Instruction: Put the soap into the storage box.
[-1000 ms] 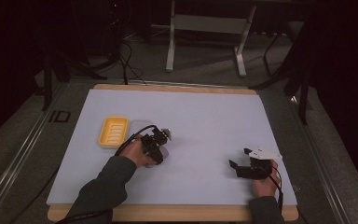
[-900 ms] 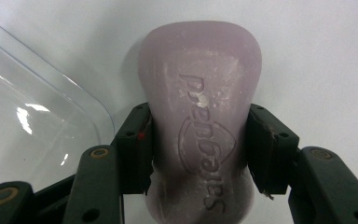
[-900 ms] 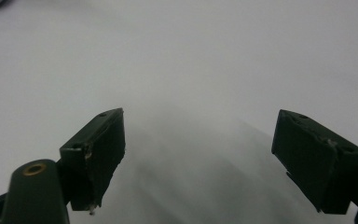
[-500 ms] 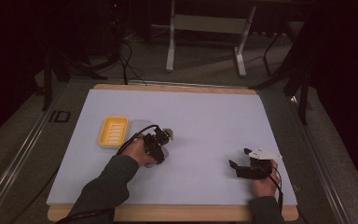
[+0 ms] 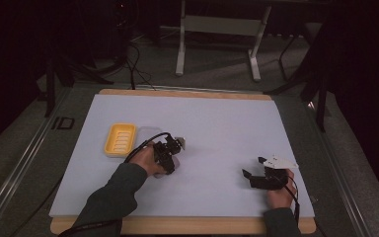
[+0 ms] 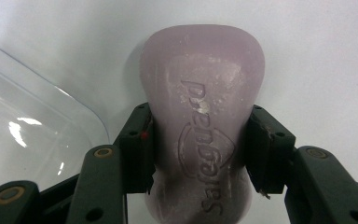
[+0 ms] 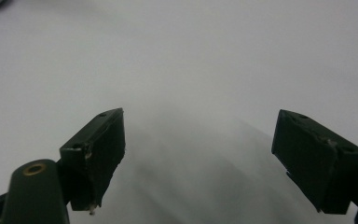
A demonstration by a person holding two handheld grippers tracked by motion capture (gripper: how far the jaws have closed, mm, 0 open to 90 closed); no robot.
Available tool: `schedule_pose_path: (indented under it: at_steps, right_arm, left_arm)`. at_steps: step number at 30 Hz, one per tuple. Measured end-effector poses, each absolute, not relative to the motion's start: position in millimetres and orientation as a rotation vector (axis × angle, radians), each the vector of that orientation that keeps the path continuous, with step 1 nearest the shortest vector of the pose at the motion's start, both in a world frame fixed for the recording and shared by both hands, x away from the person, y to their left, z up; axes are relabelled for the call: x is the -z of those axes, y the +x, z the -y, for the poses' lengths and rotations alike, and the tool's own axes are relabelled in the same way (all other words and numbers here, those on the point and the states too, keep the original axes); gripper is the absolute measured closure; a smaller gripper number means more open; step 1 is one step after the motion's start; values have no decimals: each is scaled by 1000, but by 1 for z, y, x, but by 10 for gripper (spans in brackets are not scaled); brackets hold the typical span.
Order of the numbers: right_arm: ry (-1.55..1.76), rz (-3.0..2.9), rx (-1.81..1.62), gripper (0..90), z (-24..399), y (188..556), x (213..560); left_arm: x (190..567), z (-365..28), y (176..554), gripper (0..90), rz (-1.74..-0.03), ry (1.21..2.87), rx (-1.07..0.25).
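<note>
1. A pale lilac soap bar lies flat on the white table surface, clamped at its narrow waist between my left gripper jaws.
2. Its top face carries embossed lettering and white scuffs.
3. A yellow ribbed soap dish sits near my left hand, apart from the bar.
</note>
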State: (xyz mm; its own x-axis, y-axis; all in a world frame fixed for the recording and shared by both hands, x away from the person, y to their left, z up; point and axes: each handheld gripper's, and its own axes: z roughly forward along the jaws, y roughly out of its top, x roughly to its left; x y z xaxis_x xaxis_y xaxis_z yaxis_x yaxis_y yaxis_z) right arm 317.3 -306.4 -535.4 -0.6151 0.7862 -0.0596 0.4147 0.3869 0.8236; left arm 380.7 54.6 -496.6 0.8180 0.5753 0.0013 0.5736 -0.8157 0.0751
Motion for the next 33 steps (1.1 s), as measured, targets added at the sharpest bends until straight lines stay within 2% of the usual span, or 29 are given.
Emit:
schedule_pose_path:
  at_steps: [33]
  right_arm:
    - [1033, -2206, -1127, 169, 307, 317, 535]
  left_arm:
    - [470, -70, 388, 497, -952, 2876, -49]
